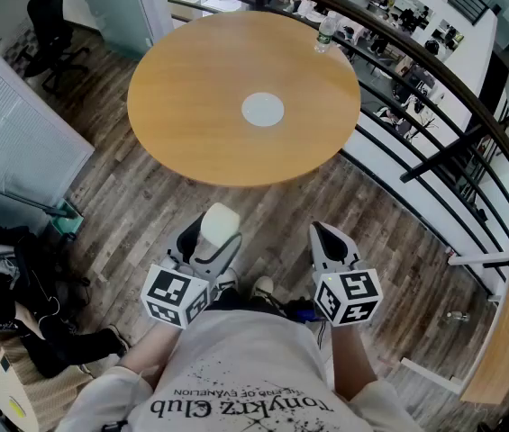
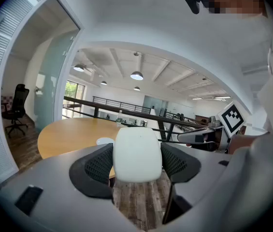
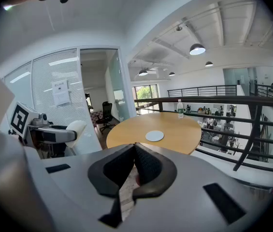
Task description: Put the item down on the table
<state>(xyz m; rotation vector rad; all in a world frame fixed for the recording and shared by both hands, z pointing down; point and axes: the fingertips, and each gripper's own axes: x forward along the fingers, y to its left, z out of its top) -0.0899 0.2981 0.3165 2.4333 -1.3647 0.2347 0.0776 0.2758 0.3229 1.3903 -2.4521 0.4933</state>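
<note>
Left gripper view: left gripper (image 2: pixel 137 166) clamps white item (image 2: pixel 137 151).

The only print I can read is on the person's white T-shirt (image 1: pixel 236 367), on the near side of the round tan wooden table (image 1: pixel 191 79). Upside down to me, it seems to say "Tonykxz Club", with a smaller line ending "OF EVANELION". The white paper notice (image 3: pixel 61 92) on the wall left of that table is too small to read.

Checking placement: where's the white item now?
Head view, lower centre-left: the white item is clamped in the left gripper, over the floor, short of the round table.
</note>
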